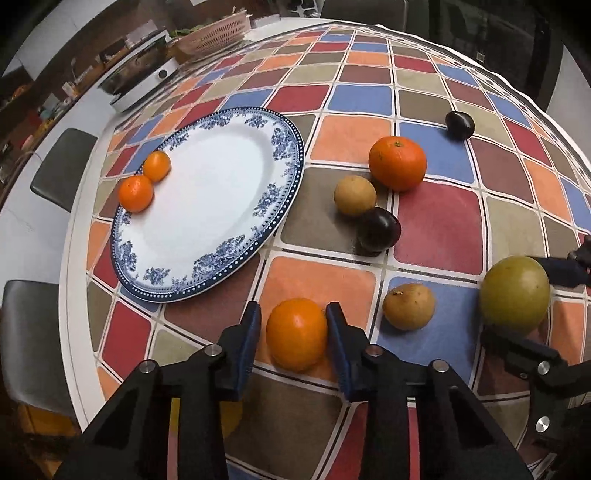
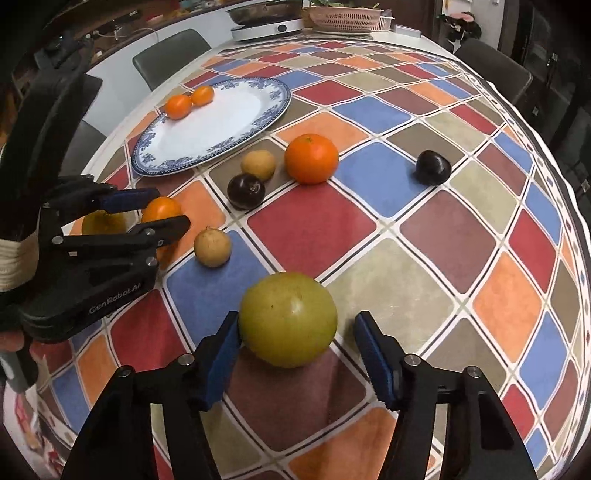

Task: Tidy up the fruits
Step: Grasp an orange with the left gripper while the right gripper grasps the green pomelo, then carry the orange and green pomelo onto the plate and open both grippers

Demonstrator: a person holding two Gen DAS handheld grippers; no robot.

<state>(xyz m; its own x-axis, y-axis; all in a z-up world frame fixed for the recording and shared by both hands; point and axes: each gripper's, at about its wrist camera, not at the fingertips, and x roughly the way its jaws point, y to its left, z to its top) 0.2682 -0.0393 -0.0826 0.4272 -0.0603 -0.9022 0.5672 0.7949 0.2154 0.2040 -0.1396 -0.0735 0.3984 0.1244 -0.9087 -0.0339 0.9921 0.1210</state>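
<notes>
A blue-and-white oval plate (image 1: 236,236) (image 2: 221,127) holds two small oranges (image 1: 136,193) (image 2: 178,106) at its far left rim. My left gripper (image 1: 293,325) (image 2: 162,206) is closed around an orange (image 1: 297,334) (image 2: 162,212) resting on the tablecloth. My right gripper (image 2: 295,336) is open around a large green-yellow fruit (image 2: 288,319) (image 1: 515,295); its left finger touches the fruit, its right finger stands apart. Loose on the cloth are a big orange (image 1: 397,162) (image 2: 311,158), two tan fruits (image 1: 354,195) (image 1: 409,305), and two dark plums (image 1: 378,229) (image 1: 459,124).
The table has a colourful checked cloth (image 2: 424,229). An induction cooker with a pan (image 2: 267,22) and a pink basket (image 2: 345,16) stand at the far edge. Grey chairs (image 1: 64,168) surround the table.
</notes>
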